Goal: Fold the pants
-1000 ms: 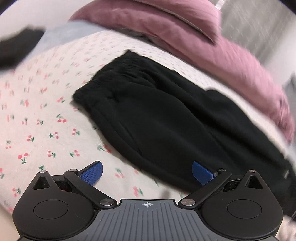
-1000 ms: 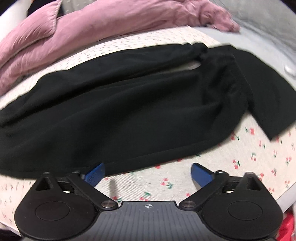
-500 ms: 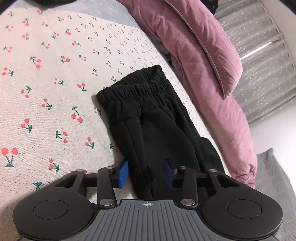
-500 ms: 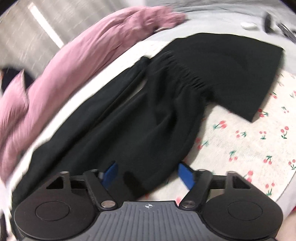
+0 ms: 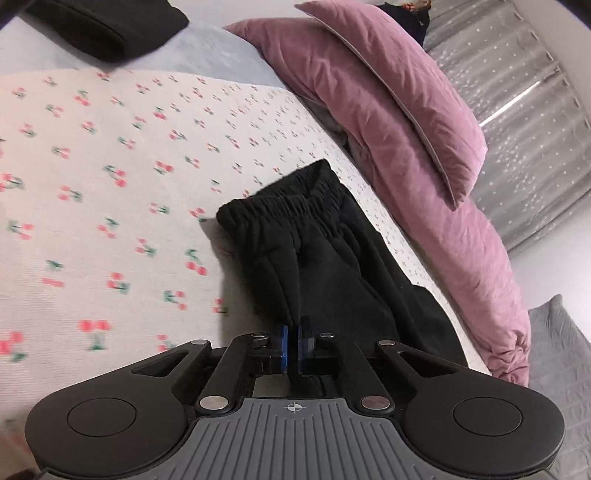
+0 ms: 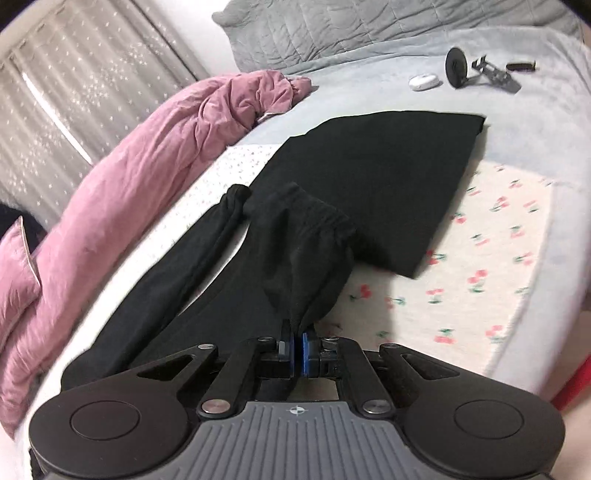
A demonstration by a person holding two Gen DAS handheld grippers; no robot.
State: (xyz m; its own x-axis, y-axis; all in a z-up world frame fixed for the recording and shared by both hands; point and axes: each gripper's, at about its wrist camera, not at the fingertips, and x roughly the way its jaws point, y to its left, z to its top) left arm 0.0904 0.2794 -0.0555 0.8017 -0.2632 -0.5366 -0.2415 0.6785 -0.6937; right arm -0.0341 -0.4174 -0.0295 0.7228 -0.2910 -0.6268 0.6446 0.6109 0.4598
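Black pants lie lengthwise on the cherry-print sheet (image 5: 92,192). The left wrist view shows their gathered elastic waistband (image 5: 284,210) ahead of my left gripper (image 5: 294,334). That gripper's blue pads are closing tight on a pinched fold of the pants' near edge. In the right wrist view the two leg ends (image 6: 317,221) reach away from my right gripper (image 6: 297,341). Its jaws are closing tight on a bunched ridge of the black fabric (image 6: 299,295), which rises slightly off the sheet.
A pink duvet (image 5: 406,129) (image 6: 147,166) runs along the far side of the pants. Another black garment (image 6: 388,177) lies flat just beyond the leg ends. A dark garment (image 5: 110,29) sits at the far corner. A white case (image 6: 424,81) and a black stand (image 6: 476,72) lie on the grey blanket.
Both grippers went from wide open to shut, each pinching the near edge of the pants. Both wrists rolled, and each view swung along the pants.
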